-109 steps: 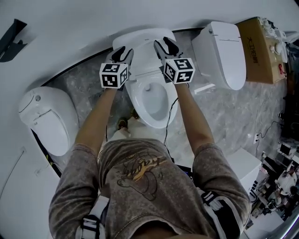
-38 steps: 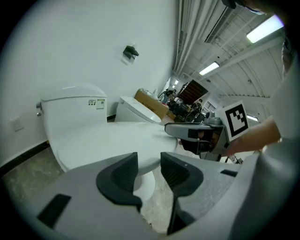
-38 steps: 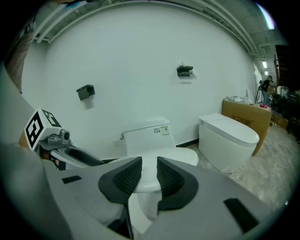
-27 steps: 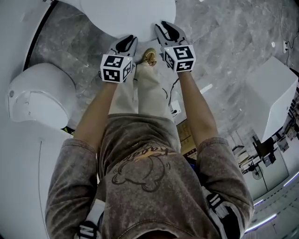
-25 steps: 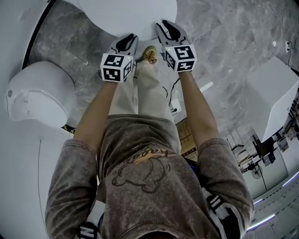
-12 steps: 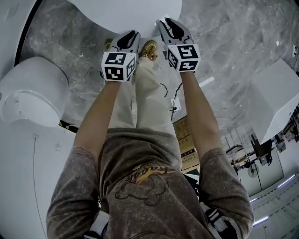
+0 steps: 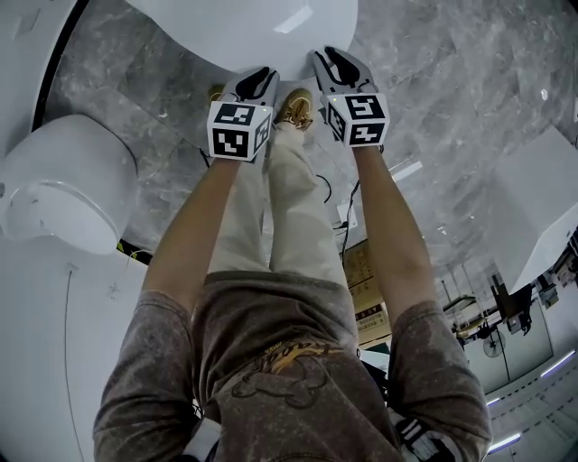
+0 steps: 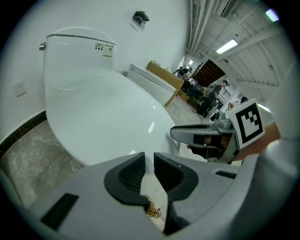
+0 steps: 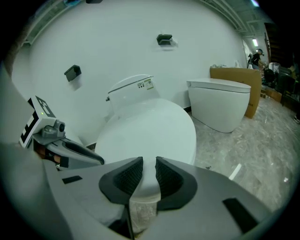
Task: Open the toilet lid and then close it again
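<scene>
Both grippers at the front rim of the shut toilet lid

The toilet lid (image 7: 244, 27) lies down flat on the bowl, just ahead of both pairs of tips. Its rounded front rim is the nearest part to them, and the tank (image 8: 77, 47) stands behind it, farthest from them. The left gripper (image 8: 149, 160) has its jaws a narrow slit apart with nothing between them, and the lid rises just beyond its tips. The right gripper (image 9: 149, 164) also shows a narrow slit. Its jaws have just been closing a little, and nothing is pinched: the lid's rim only shows through the gap, beyond the pads. I cannot tell whether either tip touches the rim. Between the two grippers, lower down, is the person's shoe (image 7: 295, 106) on the marble floor (image 7: 433, 81).
</scene>
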The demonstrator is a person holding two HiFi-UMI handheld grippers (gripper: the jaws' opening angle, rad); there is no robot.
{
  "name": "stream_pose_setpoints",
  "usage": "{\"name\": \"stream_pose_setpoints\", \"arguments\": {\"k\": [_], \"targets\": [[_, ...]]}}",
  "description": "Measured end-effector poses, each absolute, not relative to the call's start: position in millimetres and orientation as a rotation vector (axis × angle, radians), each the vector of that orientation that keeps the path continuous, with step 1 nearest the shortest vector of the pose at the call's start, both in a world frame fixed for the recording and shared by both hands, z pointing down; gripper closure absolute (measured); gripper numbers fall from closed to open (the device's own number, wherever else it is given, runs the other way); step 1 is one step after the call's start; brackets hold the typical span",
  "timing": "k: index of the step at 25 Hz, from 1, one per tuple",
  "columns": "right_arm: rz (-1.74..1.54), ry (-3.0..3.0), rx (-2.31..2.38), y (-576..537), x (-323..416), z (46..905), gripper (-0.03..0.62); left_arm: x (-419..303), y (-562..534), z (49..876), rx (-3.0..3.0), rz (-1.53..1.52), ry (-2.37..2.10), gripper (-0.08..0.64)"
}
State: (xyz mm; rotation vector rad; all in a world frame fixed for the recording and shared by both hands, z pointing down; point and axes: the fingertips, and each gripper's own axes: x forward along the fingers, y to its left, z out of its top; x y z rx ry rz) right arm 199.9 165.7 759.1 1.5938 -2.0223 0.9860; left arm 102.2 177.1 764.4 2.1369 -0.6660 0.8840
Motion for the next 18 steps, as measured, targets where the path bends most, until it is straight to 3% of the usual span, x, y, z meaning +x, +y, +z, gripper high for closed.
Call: {"name": "stream_pose_setpoints", "arguments": {"k": [9, 18], "targets": [[0.992, -1.983, 1.739, 159.7, 224.9, 683.7, 0.489, 111.8, 149.2, 697.3, 2.191, 0.810, -0.705, 0.497], [0.781, -2.097, 1.807, 149.9, 239.6, 493.5, 0.492, 107.0, 116.6, 486.1, 2.420, 0.650, -0.751, 0.497]]}}
